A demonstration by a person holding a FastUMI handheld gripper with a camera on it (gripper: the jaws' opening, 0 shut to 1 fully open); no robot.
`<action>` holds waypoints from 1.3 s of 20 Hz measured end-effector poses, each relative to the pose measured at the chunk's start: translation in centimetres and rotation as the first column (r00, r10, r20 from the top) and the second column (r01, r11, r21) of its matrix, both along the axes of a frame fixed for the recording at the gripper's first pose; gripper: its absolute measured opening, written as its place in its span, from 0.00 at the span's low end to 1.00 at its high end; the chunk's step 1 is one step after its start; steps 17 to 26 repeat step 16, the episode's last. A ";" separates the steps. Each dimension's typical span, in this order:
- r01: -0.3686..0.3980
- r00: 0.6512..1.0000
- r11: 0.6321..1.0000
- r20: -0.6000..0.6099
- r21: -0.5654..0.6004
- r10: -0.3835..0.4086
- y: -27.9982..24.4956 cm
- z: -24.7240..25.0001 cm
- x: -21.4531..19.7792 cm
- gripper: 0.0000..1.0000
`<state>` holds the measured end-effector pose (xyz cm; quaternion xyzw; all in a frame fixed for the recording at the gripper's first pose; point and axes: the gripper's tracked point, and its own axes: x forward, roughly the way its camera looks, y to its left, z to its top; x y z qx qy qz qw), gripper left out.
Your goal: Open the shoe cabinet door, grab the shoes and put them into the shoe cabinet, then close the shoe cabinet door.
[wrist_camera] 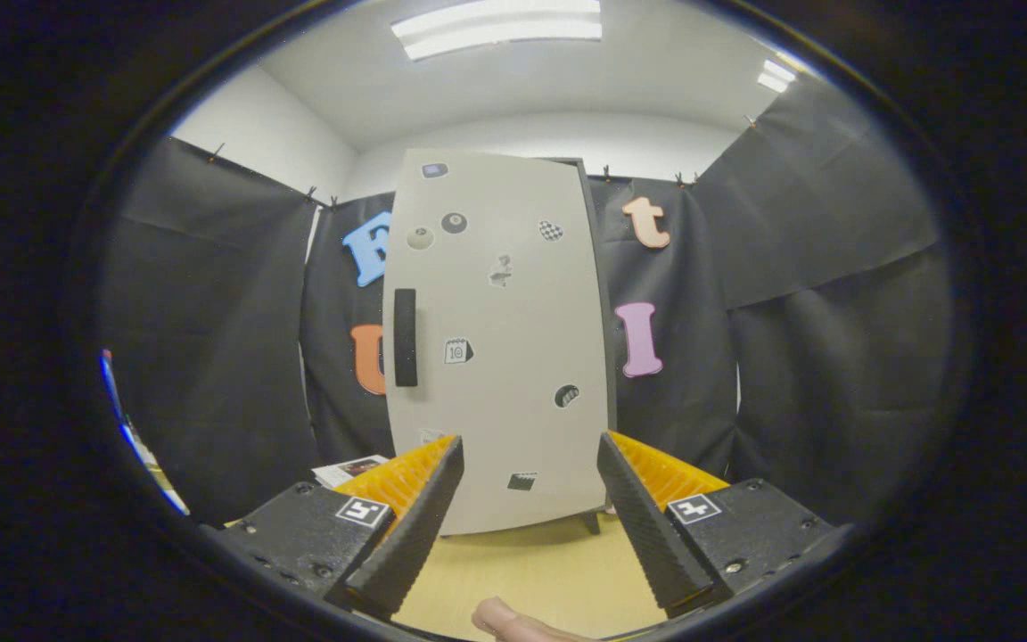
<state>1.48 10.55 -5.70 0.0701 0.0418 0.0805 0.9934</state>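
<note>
Shoe cabinet [500,339] upright on the light wooden floor [531,571], straight ahead of the gripper [531,459] and beyond its two fingers, against the black cloth wall [210,357]. Door [505,357] closed, pale grey, with rounded corners, covering the whole front. Dark vertical handle [405,337] near the left side of the door, about at half height. Several small stickers [458,350] scattered over the door surface, too small to tell in detail. Gripper fingers spread wide apart, with nothing between them, not touching the cabinet; lower part of the door visible in the gap between the two fingers. Small square marker [363,511] on top of the left finger block, another one on the right block. Some printed paper [349,468] flat on the floor just beside the lower left corner of the cabinet, partly hidden behind the left finger. Part of a person's finger [505,620] low between the gripper fingers, closer than the floor. White ceiling with a long lamp [500,27] above the cabinet.
</note>
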 end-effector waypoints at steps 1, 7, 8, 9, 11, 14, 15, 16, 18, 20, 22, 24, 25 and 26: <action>-0.018 1.000 1.000 -0.006 -0.005 0.018 0.4 0.0 -0.4 0.99; -0.045 0.999 0.998 -0.003 -0.041 0.045 0.9 0.5 -1.1 0.99; -0.040 0.999 0.998 0.001 -0.041 0.040 0.7 0.7 -1.1 0.99; -0.037 0.999 0.999 0.007 -0.037 0.038 0.6 1.1 -1.2 0.99; -0.029 0.999 0.999 0.017 -0.034 0.029 0.4 1.3 -1.2 0.99; -0.043 0.999 0.999 0.009 -0.022 0.043 0.4 0.7 -1.5 0.99; -0.051 0.999 0.999 0.001 -0.019 0.051 0.5 0.4 -1.6 0.98; -0.059 0.998 0.998 -0.008 -0.014 0.059 0.6 0.3 -1.6 0.98; -0.059 0.998 0.998 -0.008 -0.014 0.059 0.6 0.3 -1.6 0.98; -0.059 0.998 0.998 -0.008 -0.014 0.059 0.6 0.3 -1.6 0.98; -0.059 0.998 0.998 -0.008 -0.014 0.059 0.6 0.3 -1.6 0.98; -0.059 0.998 0.998 -0.008 -0.014 0.059 0.6 0.3 -1.6 0.98; -0.059 0.998 0.998 -0.008 -0.014 0.059 0.6 0.3 -1.6 0.98; -0.059 0.998 0.998 -0.008 -0.014 0.059 0.6 0.3 -1.6 0.98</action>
